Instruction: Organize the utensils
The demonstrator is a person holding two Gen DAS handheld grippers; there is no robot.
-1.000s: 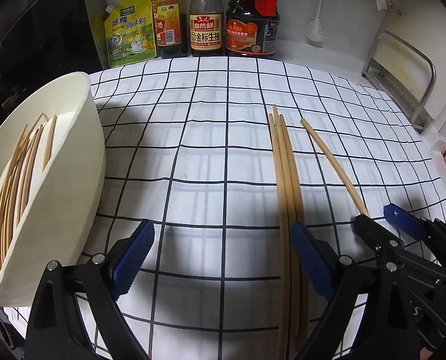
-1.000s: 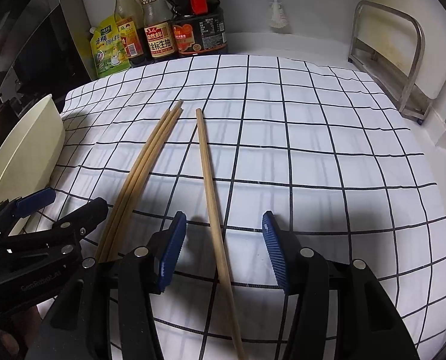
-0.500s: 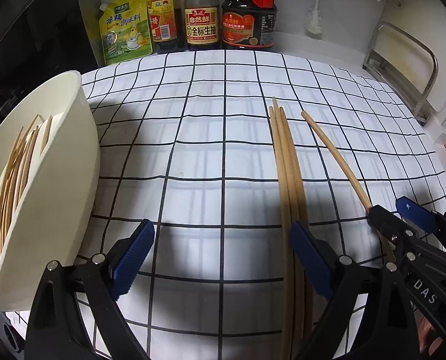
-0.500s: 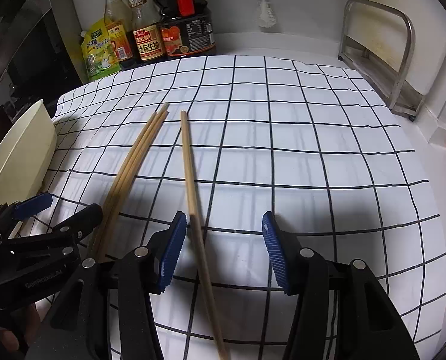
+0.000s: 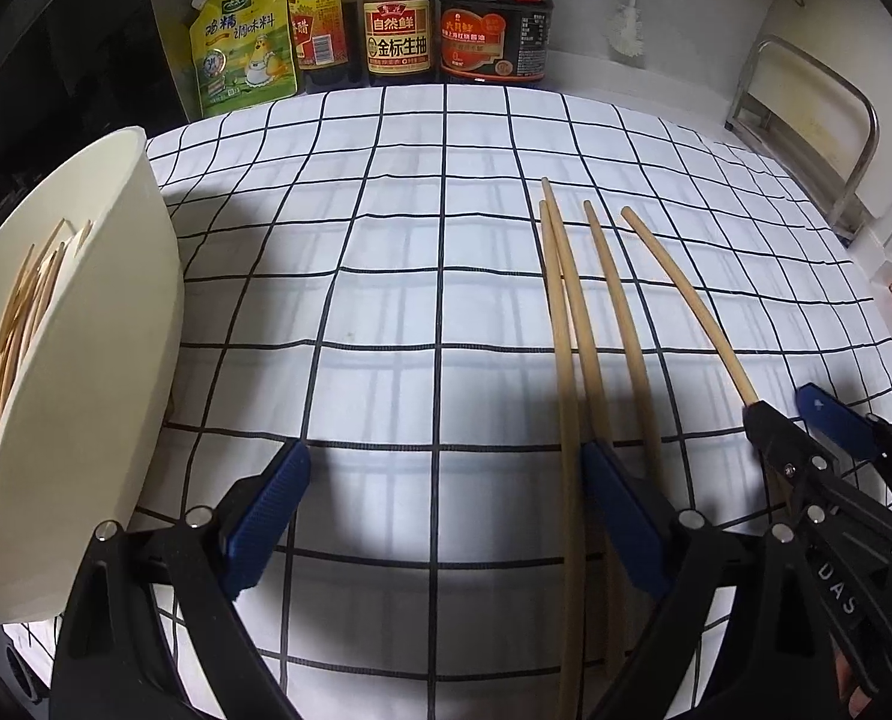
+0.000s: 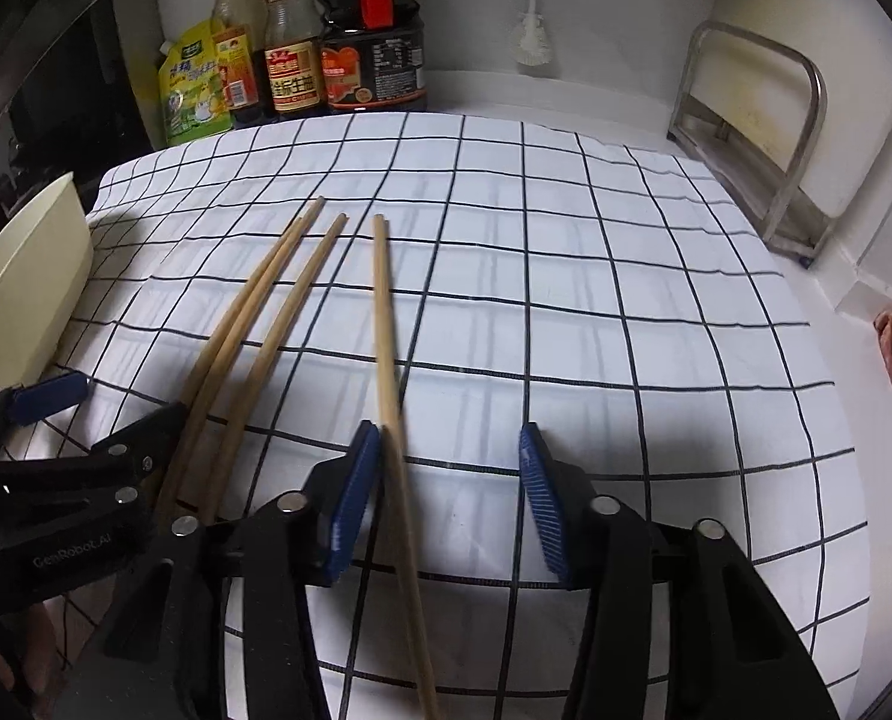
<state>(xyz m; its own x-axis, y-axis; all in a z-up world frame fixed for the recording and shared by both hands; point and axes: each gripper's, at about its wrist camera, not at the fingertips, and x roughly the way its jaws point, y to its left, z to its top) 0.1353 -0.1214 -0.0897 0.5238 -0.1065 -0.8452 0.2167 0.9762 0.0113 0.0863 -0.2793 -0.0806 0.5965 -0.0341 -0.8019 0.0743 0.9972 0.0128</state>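
Between the right jaws: one lone chopstick (image 6: 389, 354) is seen, lying on the checked cloth (image 6: 596, 312) and touching the inner blue pad.
Right gripper (image 6: 449, 480): its jaws are held wide apart, so nothing is gripped yet.
Left gripper (image 5: 440, 510): its jaws are also spread apart, and only bare cloth is seen between them.
Three more chopsticks (image 5: 572, 324): they are laid side by side just past the left gripper's right finger, with one passing under it.
White holder (image 5: 104, 324): it is stood at the far left of the cloth, and many thin sticks are already kept inside.
Step in hand: the lone chopstick is likely meant to be picked up by the right gripper.
How it is done well: the stick should be centred between the pads first, then the jaws should be closed slowly.
Care needed: the stick is thin and round, so it could be rolled away by a sideways push.
Back of counter: sauce bottles (image 5: 398, 18) are lined up well away from the work.
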